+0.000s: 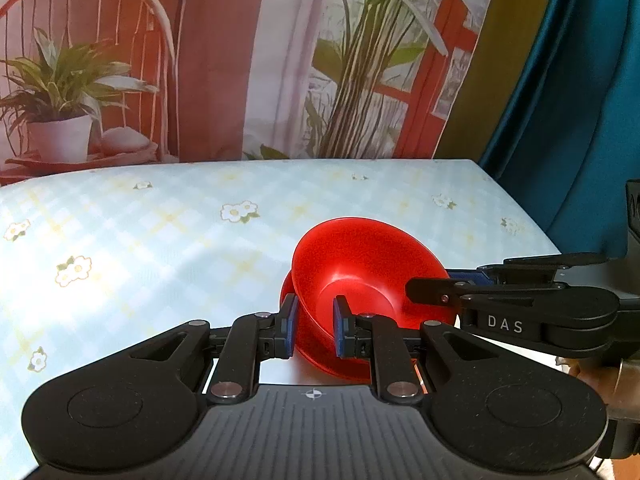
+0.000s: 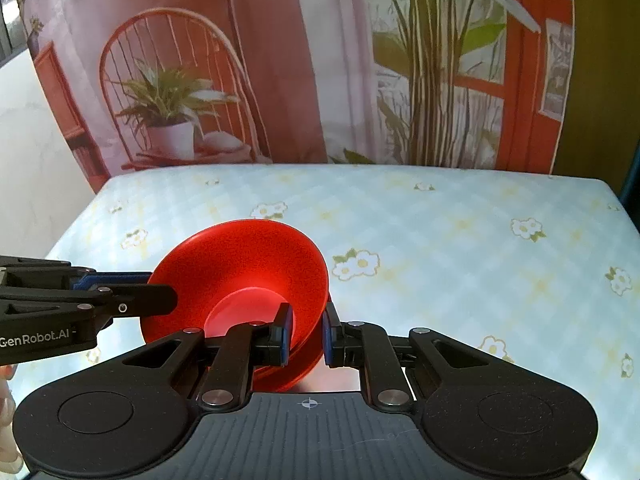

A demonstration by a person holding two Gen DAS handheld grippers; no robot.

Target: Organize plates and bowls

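Bowl pinched on two sides, tilted, low over table.

L tongs (image 1: 314, 328) clamp near-left rim of red bowl (image 1: 360, 264); R tongs (image 2: 306, 334) clamp opposite rim, pads inside & outside wall each. Bowl mouth tips toward L tongs, base toward R; looks like 2nd red piece nested under, can't tell. Table (image 1: 160, 232) just below & ahead. Prob next: level bowl, set down straight under both tongs.

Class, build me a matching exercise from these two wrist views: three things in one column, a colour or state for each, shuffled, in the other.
1. bowls
2. left gripper
3. tablecloth

A. pale blue check with white flowers
B. red, one nested in the other
C. shut on the bowls' rim

Pairs: 1-B, 2-C, 3-A
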